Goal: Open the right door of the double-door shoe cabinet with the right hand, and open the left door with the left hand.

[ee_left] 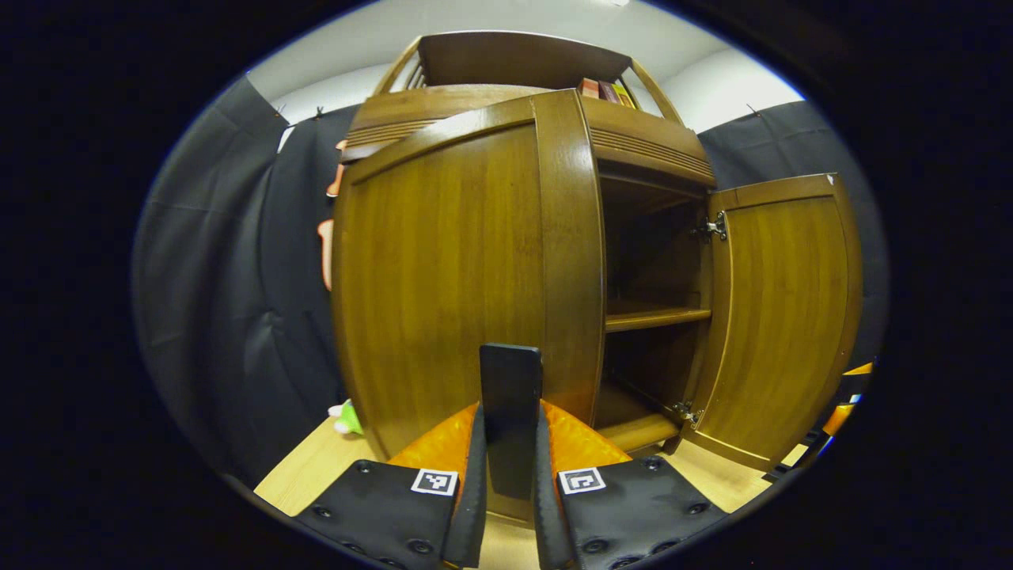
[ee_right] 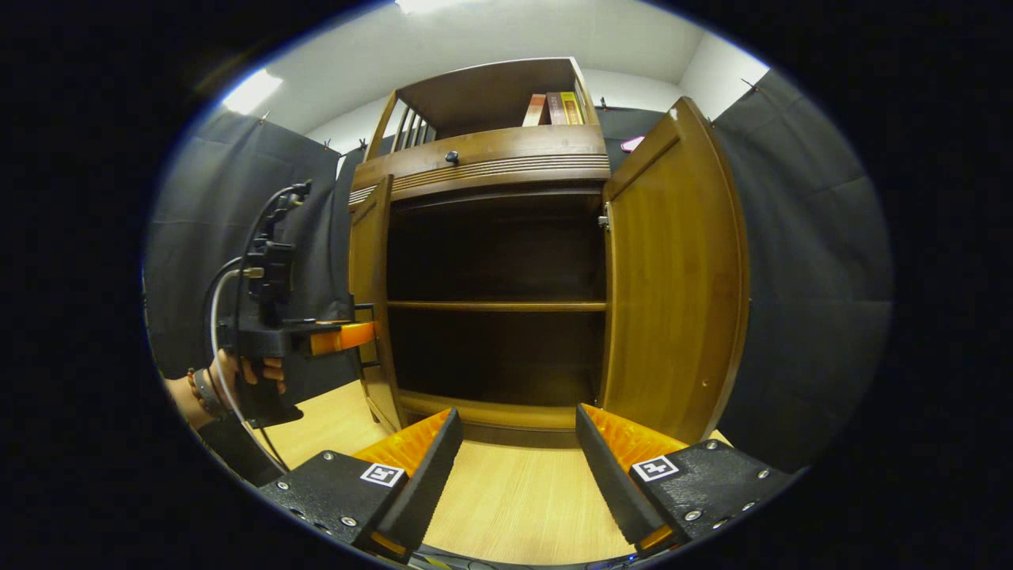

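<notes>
The left door (ee_right: 370, 301) of the shoe cabinet (ee_right: 495, 154) is swung partly out, judging from the right gripper view, and looks the unfinished half of the job. The left hand-held gripper (ee_left: 510, 431) is clenched on a dark handle (ee_left: 510, 380) on that door's free edge, both fingers pressing it, a hand (ee_right: 245, 372) holding the tool. In the middle, the inside shelf (ee_right: 497, 305) is exposed. The right door (ee_right: 673, 277) stands wide open, so that part appears done. The right hand-held gripper (ee_right: 518, 451) is released, fingers spread, hanging above the desk (ee_right: 514, 499) just before the cabinet's base, apart from its door.
</notes>
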Demonstrator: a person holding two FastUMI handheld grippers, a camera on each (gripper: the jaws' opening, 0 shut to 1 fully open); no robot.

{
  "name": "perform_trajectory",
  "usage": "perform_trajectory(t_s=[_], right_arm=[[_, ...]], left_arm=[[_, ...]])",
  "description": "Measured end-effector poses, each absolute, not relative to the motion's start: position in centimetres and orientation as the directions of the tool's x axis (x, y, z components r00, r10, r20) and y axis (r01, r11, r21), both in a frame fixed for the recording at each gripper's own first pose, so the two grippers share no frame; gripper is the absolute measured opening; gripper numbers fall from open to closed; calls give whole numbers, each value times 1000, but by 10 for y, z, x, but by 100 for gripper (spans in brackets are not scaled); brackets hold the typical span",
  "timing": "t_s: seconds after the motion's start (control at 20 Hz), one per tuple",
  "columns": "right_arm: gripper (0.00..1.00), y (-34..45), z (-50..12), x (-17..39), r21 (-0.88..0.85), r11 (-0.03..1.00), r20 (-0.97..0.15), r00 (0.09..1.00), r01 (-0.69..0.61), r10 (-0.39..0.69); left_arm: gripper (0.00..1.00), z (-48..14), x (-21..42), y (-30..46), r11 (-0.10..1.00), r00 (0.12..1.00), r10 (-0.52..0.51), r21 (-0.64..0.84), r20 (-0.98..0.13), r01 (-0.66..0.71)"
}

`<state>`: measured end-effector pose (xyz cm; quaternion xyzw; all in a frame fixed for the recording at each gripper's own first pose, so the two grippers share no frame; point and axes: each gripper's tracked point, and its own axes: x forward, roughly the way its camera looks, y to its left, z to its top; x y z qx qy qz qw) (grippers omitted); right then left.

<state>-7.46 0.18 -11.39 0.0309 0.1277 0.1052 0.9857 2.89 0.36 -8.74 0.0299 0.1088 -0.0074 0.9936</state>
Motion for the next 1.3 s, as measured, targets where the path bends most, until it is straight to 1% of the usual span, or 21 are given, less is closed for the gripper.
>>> perform_trajectory(t_s=[0.05, 0.1, 0.25, 0.3, 0.4, 0.5, 0.55, 0.6, 0.85, 0.9, 0.95, 1.05, 1.1, 1.15, 1.2, 1.25, 1.3], right_arm=[[100, 5, -115, -72, 97, 973, -245, 943, -207, 225], [89, 9, -117, -69, 107, 970, -245, 940, -217, 237], [89, 20, -121, -62, 115, 963, -252, 931, -243, 265], [89, 23, -122, -58, 112, 962, -254, 929, -248, 269], [89, 28, -123, -56, 106, 961, -258, 926, -255, 274], [89, 30, -125, -56, 105, 962, -262, 927, -251, 270], [89, 34, -125, -55, 107, 963, -262, 927, -249, 269], [89, 39, -126, -53, 110, 963, -263, 926, -248, 269], [89, 60, -129, -48, 107, 961, -271, 922, -256, 275], [89, 65, -129, -47, 106, 960, -270, 922, -259, 278], [89, 71, -128, -45, 107, 959, -267, 922, -261, 281], [89, 82, -130, -43, 121, 955, -265, 918, -271, 294], [100, 87, -131, -43, 129, 952, -269, 915, -276, 301], [100, 92, -132, -42, 133, 951, -271, 913, -280, 306], [100, 97, -131, -40, 133, 949, -269, 911, -285, 312], [100, 100, -131, -39, 132, 948, -267, 910, -291, 316], [100, 104, -131, -38, 131, 946, -265, 909, -296, 321]], left_arm=[[31, -83, 19, 12, 998, 978, 12, 57, -209, 0], [32, -80, 12, 19, 998, 978, 31, 55, -206, -20], [31, -77, -8, 40, 996, 977, 69, 63, -199, -58], [28, -75, -14, 46, 995, 977, 83, 78, -198, -69], [29, -71, -25, 63, 988, 975, 129, 107, -182, -111], [24, -68, -34, 76, 985, 974, 146, 115, -173, -127], [24, -66, -38, 82, 985, 973, 155, 106, -174, -138], [19, -65, -41, 90, 985, 972, 159, 94, -171, -145], [19, -58, -54, 131, 980, 969, 193, 72, -156, -184], [19, -58, -58, 142, 980, 969, 194, 73, -152, -185], [16, -58, -61, 149, 982, 972, 181, 85, -150, -170], [5, -56, -62, 160, 988, 983, 133, 89, -126, -123], [12, -55, -62, 167, 992, 986, 112, 77, -120, -103], [5, -54, -62, 173, 994, 989, 94, 66, -118, -87], [5, -56, -61, 181, 995, 989, 82, 63, -122, -75], [12, -55, -59, 188, 996, 990, 60, 67, -126, -51], [12, -56, -60, 192, 997, 991, 27, 79, -134, -17]])
